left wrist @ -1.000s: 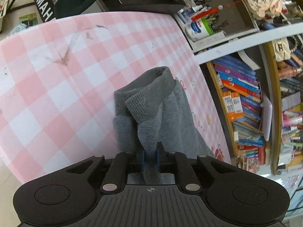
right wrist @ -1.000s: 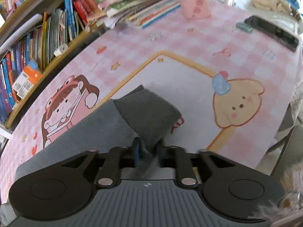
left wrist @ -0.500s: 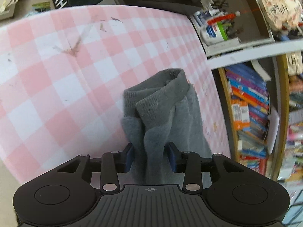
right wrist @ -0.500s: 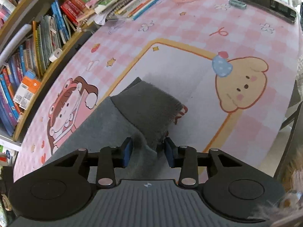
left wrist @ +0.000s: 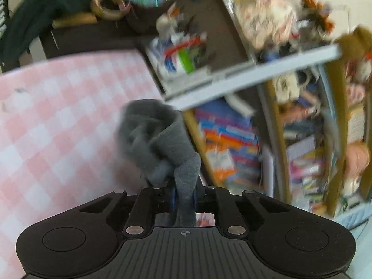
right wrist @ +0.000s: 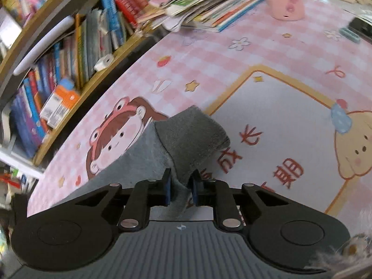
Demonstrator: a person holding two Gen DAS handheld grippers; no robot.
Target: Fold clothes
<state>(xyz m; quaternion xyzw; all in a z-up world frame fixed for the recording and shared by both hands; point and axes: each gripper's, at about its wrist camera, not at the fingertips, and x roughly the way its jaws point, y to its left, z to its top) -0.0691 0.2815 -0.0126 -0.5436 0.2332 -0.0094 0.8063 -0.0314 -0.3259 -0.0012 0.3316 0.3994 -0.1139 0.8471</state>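
My left hand-held gripper (left wrist: 184, 196) was closing on a bunched fold of the grey fleece garment (left wrist: 158, 139) above the pink-checked table (left wrist: 58, 116); my right hand-held gripper (right wrist: 181, 187) was closing on its ribbed cuff.

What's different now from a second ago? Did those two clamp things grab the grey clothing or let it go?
Both loosened halfway through and are closing again. The left gripper now pinches a bunched fold of the grey garment and has lifted it, swinging toward the bookshelf. The right gripper pinches fabric beside the darker cuff, which has slid a little across the mat. The pink checked mat stayed put.
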